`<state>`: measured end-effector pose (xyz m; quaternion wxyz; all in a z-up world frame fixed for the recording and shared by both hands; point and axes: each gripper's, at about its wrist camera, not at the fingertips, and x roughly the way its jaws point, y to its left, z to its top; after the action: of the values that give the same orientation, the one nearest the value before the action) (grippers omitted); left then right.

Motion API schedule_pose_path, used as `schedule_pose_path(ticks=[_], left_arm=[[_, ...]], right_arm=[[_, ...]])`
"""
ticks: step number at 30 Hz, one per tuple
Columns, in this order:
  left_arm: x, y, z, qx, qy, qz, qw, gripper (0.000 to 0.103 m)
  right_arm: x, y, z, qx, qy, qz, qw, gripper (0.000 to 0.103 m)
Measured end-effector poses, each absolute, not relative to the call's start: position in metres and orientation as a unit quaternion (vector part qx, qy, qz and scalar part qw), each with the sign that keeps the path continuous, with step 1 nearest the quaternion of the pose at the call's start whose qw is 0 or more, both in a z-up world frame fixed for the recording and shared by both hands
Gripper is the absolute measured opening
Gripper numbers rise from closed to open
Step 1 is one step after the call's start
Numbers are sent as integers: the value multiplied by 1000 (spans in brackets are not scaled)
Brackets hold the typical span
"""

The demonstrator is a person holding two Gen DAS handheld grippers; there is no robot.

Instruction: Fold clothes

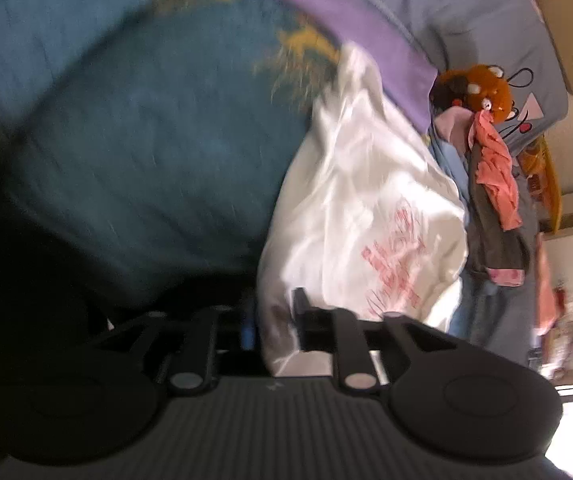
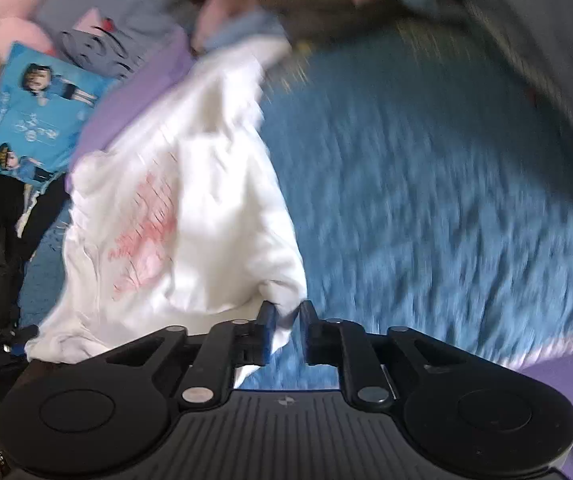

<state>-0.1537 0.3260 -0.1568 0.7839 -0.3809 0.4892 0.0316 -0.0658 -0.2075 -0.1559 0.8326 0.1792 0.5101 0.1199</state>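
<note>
- The white garment (image 1: 366,208), printed in red, lies rumpled on the blue bedspread (image 1: 126,140) in the left wrist view, with its near edge running down between the fingers of your left gripper (image 1: 274,320). The jaws stand apart and I see no pad pressing the cloth, so treat that edge as loose: lift now and it may well slide out and undo your fold.
- Same view: a purple cloth (image 1: 346,28) overlaps the garment's far end, and a heap of clothes with an orange plush toy (image 1: 482,88) sits just beside it. Drag the white piece that way and you could snag or pull those along.
- In the right wrist view, a corner of the white garment (image 2: 190,208) hangs in the gap of your right gripper (image 2: 286,332). The fingers are parted, the cloth against the left one only and clear of the right, so it isn't clamped. Close before you pull, or the corner drops.
- Both views are badly blurred; a close on a moving hem may catch only a thin edge. A blue printed package (image 2: 34,112) lies near the garment's left side, so a wide fold could sweep it.
</note>
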Motion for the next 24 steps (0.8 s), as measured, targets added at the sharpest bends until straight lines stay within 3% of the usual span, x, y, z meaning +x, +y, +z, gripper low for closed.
schedule_pose_path(ticks=[2,4,10,13,19,24], left_arm=[[-158,328,-137,-341,467,43,815,55],[-154,330,-122,-317,449,56,833,60],[-120,331,-99,-235,434,76,866,64],[-95,309,-99,-192,435,43,879,74],[-45,272,-124,-153,443,-10,883,77],[-31,281,-148,-177,436,-23,882,80]], right_arm=[[-59,-204,-138,134,485,111,857,43],[-50,-199,-121,89,455,106,880,45],[6,-137,-89,-9,373,187,909,45],[27,-67,-85,-111,327,262,901,45],[70,51,-107,-274,257,326,867,44],[96,117,-150,-401,206,337,827,42]])
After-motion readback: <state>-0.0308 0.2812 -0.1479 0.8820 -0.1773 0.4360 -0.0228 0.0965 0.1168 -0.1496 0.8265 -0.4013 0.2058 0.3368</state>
